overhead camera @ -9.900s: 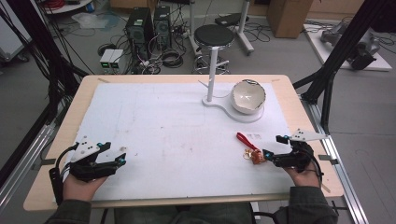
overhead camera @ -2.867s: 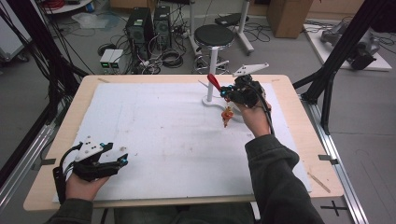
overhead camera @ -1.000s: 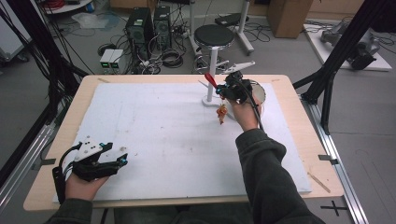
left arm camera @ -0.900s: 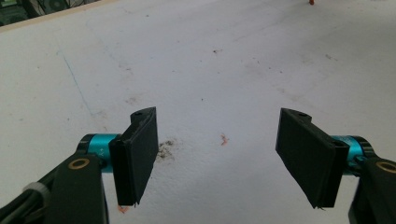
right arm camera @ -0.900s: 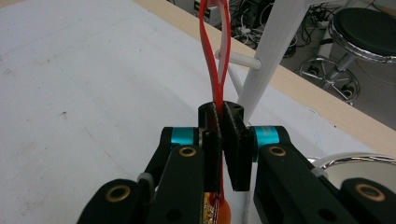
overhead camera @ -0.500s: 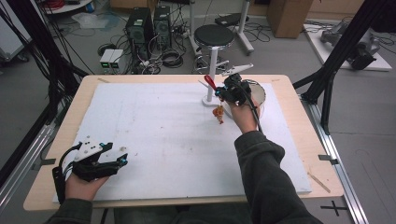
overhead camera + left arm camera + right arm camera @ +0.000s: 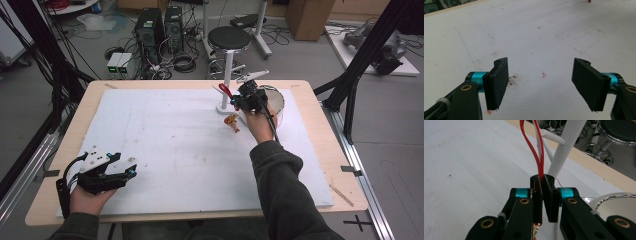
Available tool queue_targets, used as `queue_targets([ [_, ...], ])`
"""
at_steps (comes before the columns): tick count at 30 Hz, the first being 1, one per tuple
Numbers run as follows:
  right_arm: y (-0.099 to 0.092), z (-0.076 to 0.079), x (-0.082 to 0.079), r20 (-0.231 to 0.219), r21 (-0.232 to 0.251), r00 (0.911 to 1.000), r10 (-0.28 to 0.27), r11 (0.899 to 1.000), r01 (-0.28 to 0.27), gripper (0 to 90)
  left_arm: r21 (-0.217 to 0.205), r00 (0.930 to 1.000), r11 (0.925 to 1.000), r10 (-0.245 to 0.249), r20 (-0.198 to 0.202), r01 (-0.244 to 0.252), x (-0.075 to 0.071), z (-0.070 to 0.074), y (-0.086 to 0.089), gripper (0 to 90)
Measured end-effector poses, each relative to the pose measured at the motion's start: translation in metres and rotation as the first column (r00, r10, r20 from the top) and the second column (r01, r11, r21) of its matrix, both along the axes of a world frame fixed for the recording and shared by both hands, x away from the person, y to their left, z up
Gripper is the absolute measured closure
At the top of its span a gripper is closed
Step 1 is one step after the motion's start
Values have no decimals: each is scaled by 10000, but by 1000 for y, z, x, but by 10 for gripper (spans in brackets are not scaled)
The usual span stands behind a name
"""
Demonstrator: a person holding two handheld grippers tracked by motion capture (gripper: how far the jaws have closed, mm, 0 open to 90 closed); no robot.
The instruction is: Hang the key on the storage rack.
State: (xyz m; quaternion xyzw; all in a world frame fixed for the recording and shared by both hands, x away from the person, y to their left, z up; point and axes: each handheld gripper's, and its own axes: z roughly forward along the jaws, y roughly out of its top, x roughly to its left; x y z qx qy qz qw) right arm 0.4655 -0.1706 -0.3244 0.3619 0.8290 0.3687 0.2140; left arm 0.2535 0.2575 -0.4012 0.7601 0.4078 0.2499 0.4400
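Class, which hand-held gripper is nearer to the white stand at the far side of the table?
The right. The right hand-held gripper is beside the white stand, holding a red loop. The left hand-held gripper rests at the near left corner, far away.

White stand (image 7: 226,97), mirror (image 7: 272,98) block far right.
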Motion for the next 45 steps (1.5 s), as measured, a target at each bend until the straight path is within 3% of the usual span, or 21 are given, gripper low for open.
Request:
queue_targets([
  [15,5,-7,2,-258,-244,9994,-220,9995,214,864,-1,10000,10000,-38,-4,38,0,0,0,301],
  [21,9,0,-7,392,-163,9991,-171,9997,178,864,18,10000,10000,-48,9,48,0,0,0,301],
  [28,6,3,-10,633,-249,9973,-382,9989,398,864,-8,10000,10000,-23,12,23,0,0,0,301],
  [35,5,-6,-2,212,-436,9980,-596,9972,605,864,-2,10000,10000,-42,7,42,0,0,-1,301],
  [45,9,-12,4,62,-486,9973,-726,9962,728,863,-14,10000,10000,-76,9,76,0,0,0,301],
])
